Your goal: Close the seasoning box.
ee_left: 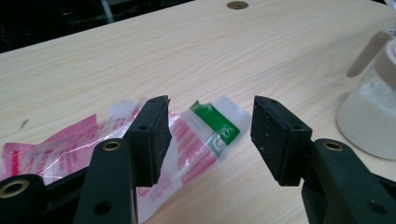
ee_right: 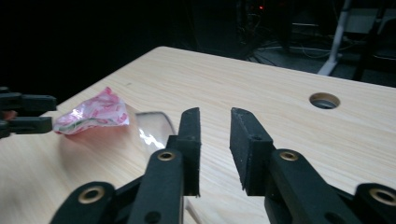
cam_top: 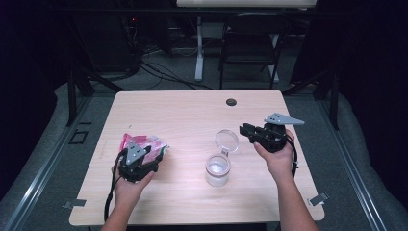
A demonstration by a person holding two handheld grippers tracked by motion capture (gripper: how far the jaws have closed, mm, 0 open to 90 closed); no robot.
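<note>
A: High view first. Left gripper [cam_top: 144, 155] sits right over the pink-and-white sachet [cam_top: 137, 141], which lies flat on the table [cam_top: 183, 110] under and just ahead of its jaws. Right gripper [cam_top: 249, 131] is held level, jaws aimed at the flip lid [cam_top: 226, 140] of the clear jar [cam_top: 218, 169]; the lid stands swung open, the jar below and beside that claw.

B: States?

A: Left gripper view: jaws apart, pads clear. The sachet [ee_left: 196, 140] lies between and below them, a green strip on its near corner, most of it trailing past the left-hand pad. No pinch. The jar [ee_left: 369, 116] is off past the right-hand pad, white stuff inside.

B: Right?

A: Right gripper view: jaws part open with a narrow gap and nothing in it. The clear lid [ee_right: 152, 128] is just beyond the left-hand jaw, hard to make out. Sachet [ee_right: 93, 114] is farther off on that side, the other gripper's [ee_right: 28, 114] jaws next to it.

B: Progress?

A: Early, I'd say. Jar open, looks done. Sachet not gripped, not lifted, can't tell if torn. Left: pinch it, bring it over the jar, likely empty it in.
</note>
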